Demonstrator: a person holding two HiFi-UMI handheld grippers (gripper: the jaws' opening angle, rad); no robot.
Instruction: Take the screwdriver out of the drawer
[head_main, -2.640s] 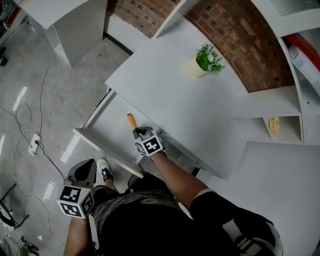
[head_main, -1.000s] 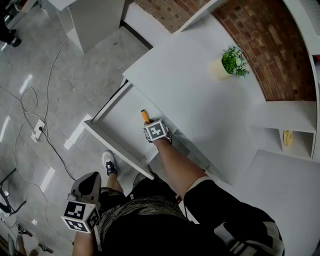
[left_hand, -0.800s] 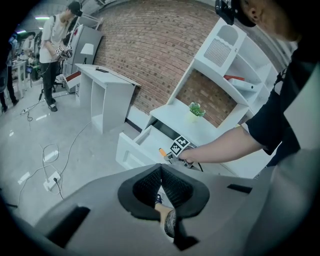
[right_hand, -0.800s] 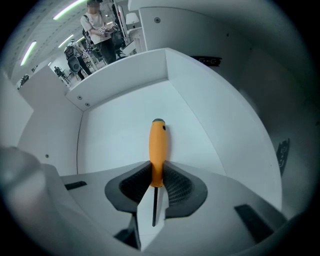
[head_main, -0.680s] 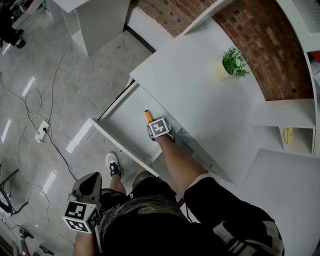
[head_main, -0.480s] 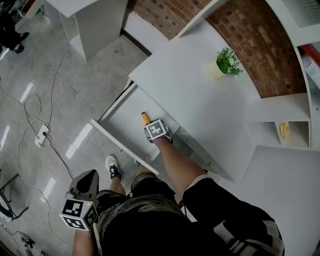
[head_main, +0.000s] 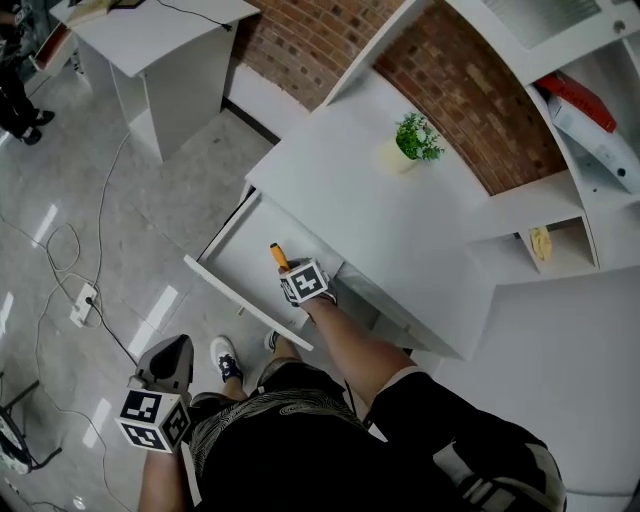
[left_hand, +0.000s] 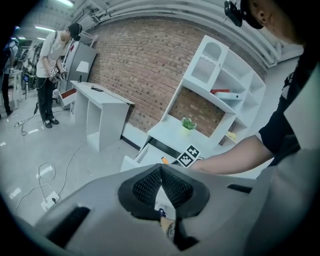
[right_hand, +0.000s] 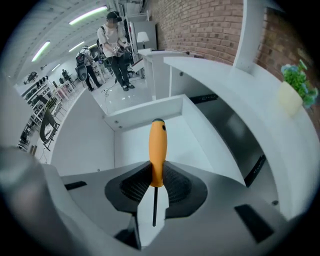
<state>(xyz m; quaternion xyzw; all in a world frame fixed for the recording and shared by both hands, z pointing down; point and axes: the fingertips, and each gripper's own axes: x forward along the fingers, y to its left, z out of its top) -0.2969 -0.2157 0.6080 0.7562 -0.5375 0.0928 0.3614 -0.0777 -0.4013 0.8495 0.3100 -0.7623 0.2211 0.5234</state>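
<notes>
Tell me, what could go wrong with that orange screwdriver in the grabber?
The right gripper pinches only the shaft end of the screwdriver handle, so it might tilt or drop into the drawer. Lifted carelessly, the handle could also knock the desk edge overhanging the drawer.

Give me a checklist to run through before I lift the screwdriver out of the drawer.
1. Right claw shut on the screwdriver handle: ok.
2. Drawer open wide: ok.
3. Screwdriver clear of the drawer floor: cannot tell.
4. Left claw out of the way: ok, it is shut, empty and away from the drawer.
5. Bare desk top to set it on: ok.
</notes>
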